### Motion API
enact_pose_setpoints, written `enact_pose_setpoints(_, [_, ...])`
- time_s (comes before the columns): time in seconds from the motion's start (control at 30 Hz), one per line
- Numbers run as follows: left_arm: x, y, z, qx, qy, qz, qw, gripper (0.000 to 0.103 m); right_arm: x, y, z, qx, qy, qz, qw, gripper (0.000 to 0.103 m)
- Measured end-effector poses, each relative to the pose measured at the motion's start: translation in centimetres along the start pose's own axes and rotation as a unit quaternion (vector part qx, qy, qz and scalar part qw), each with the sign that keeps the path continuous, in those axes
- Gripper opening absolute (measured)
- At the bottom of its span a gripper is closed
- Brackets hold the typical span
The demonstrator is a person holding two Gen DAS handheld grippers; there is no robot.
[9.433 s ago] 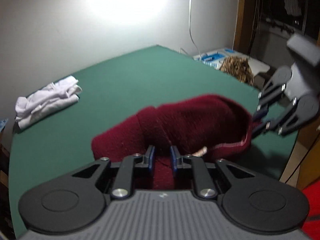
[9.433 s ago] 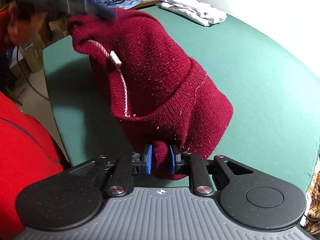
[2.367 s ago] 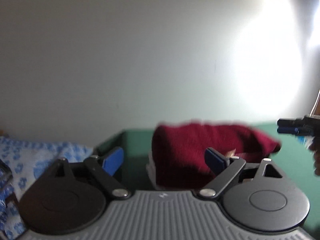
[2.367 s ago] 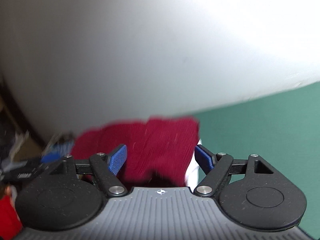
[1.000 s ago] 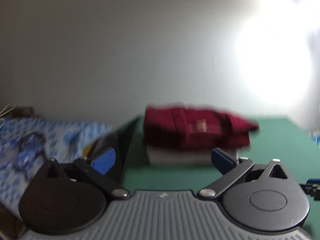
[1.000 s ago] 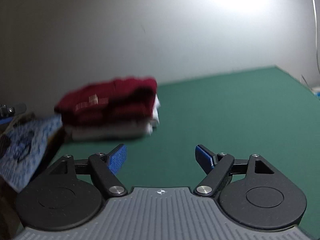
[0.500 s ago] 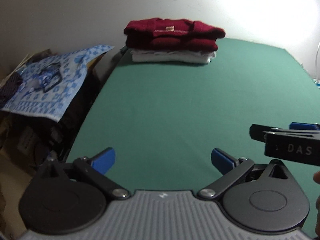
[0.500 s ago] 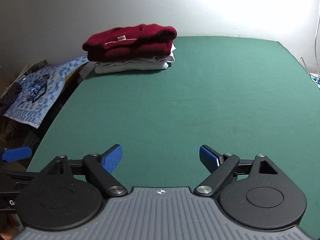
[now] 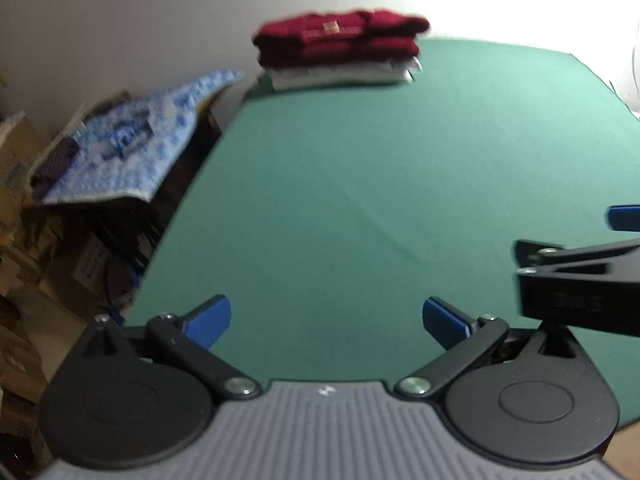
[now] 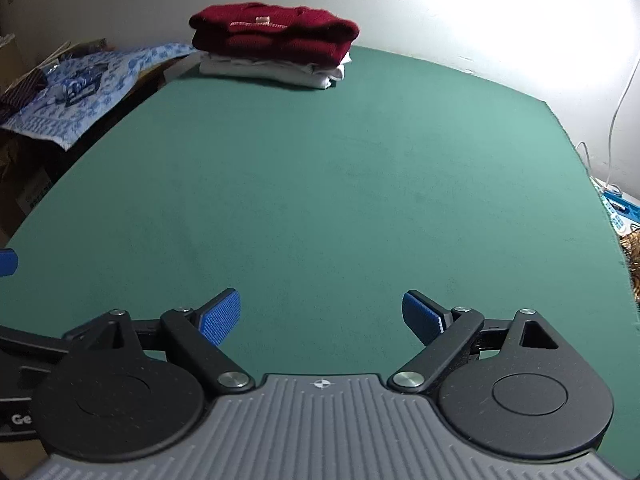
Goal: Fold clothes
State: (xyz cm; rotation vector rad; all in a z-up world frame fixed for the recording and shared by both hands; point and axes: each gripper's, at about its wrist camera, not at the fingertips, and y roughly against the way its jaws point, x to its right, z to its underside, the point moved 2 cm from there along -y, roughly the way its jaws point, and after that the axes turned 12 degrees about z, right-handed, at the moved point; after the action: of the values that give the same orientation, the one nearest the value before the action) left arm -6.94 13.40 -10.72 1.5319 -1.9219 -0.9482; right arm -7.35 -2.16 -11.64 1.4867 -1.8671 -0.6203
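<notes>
A folded dark red sweater (image 9: 340, 38) (image 10: 272, 36) lies on top of folded white clothes (image 9: 344, 74) (image 10: 276, 70) at the far corner of the green table (image 9: 360, 184) (image 10: 320, 184). My left gripper (image 9: 326, 320) hangs open over the near part of the table, nothing between its blue pads. My right gripper (image 10: 320, 318) is also open and empty, well back from the stack. In the left wrist view the right gripper's black body and a blue pad (image 9: 622, 218) show at the right edge. The left gripper's blue pad (image 10: 7, 262) shows at the left edge of the right wrist view.
A blue patterned cloth (image 9: 132, 148) (image 10: 80, 84) lies over clutter and cardboard boxes (image 9: 16, 216) left of the table. A white cable (image 10: 618, 96) and a blue-white object (image 10: 620, 208) sit past the table's right edge. A pale wall stands behind the stack.
Both grippers have drawn back from the stack and tipped downward, so the folded clothes now sit far off and the bare green table fills both views. Both stay open.
</notes>
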Motion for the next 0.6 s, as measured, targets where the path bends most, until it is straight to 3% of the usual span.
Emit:
enact_pose_setpoints(0.13, [-1.2,0.2,-1.9,0.032,-0.017,0.003,0.9993,0.102,0.1,1.4,-1.6,0.041,-0.021,0.033,0.998,0.091])
enact_pose_setpoints(0.27, [-3.6,1.0,-4.7,0.063,-0.025,-0.003,0.9977,0.102,-0.3,1.7,-4.5,0.049,-0.052,0.083,0.994,0.091])
enact_pose_setpoints(0.43, [-8.3,1.9,-7.7,0.103,-0.006,-0.010,0.9946,0.102,-1.6,3.3,-9.0,0.086,-0.120,0.095,0.984,0.091])
enact_pose_setpoints(0.6, [-11.9,3.0,-9.6,0.128,0.007,0.006,0.9917,0.103,-4.6,5.1,-10.1,0.101,-0.163,0.076,0.978,0.091])
